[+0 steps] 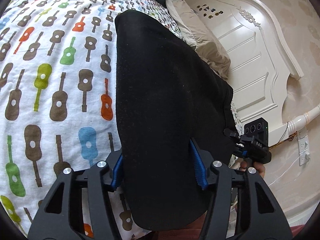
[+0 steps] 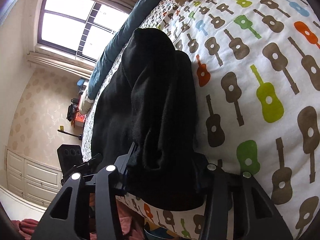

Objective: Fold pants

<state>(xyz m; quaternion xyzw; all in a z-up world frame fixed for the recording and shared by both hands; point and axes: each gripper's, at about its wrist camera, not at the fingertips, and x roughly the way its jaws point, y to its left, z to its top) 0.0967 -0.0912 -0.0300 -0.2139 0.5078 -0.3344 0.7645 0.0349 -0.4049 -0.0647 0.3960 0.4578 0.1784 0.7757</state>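
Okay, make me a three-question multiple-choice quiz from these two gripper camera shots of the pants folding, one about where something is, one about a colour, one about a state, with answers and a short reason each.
1. Where do the pants lie?
A. on a bare wooden floor
B. on the guitar-print bedspread
C. in a basket

2. What colour are the pants?
A. black
B. red
C. white

3. What is the state of the left gripper?
A. open, away from the cloth
B. out of view
C. its blue fingers stand on either side of the black cloth

Answers:
1 B, the printed cover shows around the cloth in both views.
2 A, the cloth is black throughout.
3 C, a blue pad shows on each side of the fabric; the right gripper likewise has cloth between its fingers.
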